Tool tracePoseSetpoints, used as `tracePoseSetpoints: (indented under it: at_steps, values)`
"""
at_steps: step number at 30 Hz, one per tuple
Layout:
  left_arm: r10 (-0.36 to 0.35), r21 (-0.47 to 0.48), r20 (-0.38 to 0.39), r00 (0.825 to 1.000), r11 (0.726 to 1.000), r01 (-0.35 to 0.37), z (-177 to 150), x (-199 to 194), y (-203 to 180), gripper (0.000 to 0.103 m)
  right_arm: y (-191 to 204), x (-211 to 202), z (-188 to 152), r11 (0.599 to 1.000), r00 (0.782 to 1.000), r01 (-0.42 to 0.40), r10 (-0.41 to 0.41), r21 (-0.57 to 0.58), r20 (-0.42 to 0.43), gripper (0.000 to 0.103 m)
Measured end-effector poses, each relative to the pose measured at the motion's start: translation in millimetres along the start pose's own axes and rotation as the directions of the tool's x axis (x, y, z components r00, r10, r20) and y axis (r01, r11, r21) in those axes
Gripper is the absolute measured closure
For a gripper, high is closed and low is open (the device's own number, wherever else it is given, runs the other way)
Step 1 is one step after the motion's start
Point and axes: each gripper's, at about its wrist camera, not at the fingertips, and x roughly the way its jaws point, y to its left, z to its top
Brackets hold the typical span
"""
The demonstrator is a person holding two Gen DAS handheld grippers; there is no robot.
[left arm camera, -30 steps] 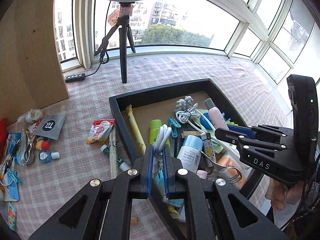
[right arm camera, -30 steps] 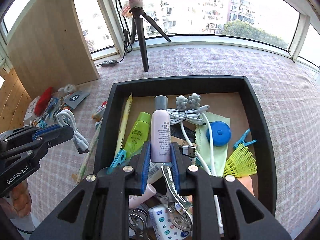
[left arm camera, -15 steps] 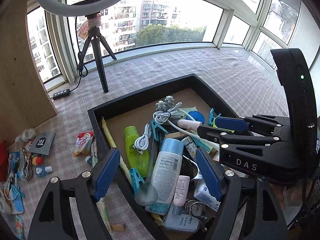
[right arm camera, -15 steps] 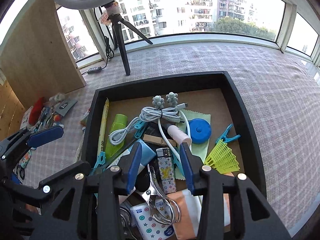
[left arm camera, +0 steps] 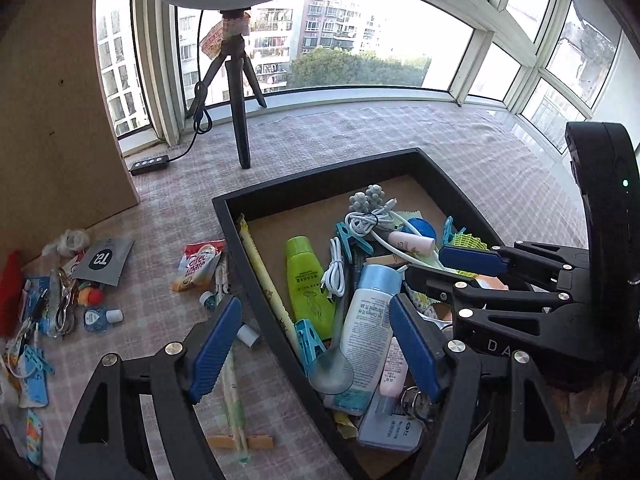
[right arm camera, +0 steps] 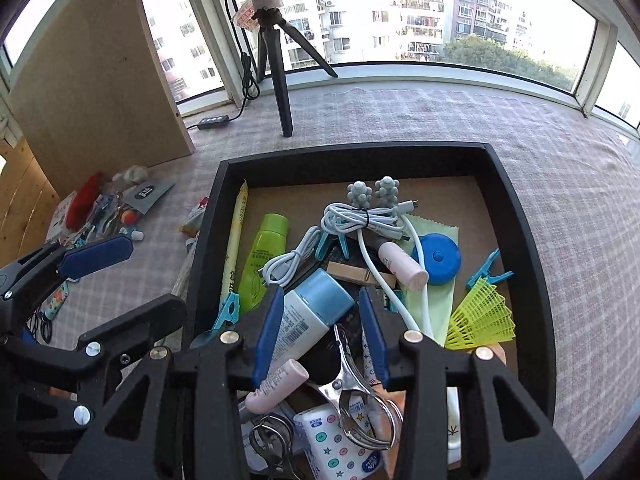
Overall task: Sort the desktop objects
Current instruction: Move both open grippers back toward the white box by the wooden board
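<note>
Checked tablecloth (right arm camera: 420, 116) bears black tray (right arm camera: 536, 248) (bottles, cables, clips); 2 hand-held grippers (left arm camera: 316, 344) (right arm camera: 320, 330) gape, holding nothing.

Our left gripper (left arm camera: 316, 344) is black, with two flat blue pads (left arm camera: 216, 346) that have little ridges on them. Round silver screws sit on its black arms, and the arms have three-sided holes cut in them. Our right gripper (right arm camera: 320, 334) looks the same: black, blue pads (right arm camera: 267, 330), silver screws. From the left camera, its side shows white letters "DA" and a tall, rounded black part with a tiny green light.
</note>
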Motion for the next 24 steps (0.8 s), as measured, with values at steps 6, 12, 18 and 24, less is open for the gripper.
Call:
tracePoseSetpoints:
  at_steps: [6,12,18,24]
  values:
    - [0.049,-0.064,-0.019,0.999,0.997,-0.050,-22,-6,42,0.029,20,6,-3,0.999,1.000,-0.029,0.029,-0.035,-0.011,0.060]
    - [0.132,-0.140,-0.036,0.991,0.981,-0.136,-49,-20,102,0.029,51,15,-5,0.995,0.998,-0.051,0.049,-0.088,-0.028,0.060]
    - [0.221,-0.229,-0.052,0.974,0.947,-0.227,-73,-43,170,0.029,88,25,4,0.988,0.995,-0.088,0.082,-0.130,-0.048,0.060]
    - [0.318,-0.324,-0.055,0.947,0.891,-0.318,-84,-78,253,0.029,155,27,25,0.965,0.989,-0.144,0.136,-0.217,-0.052,0.060]
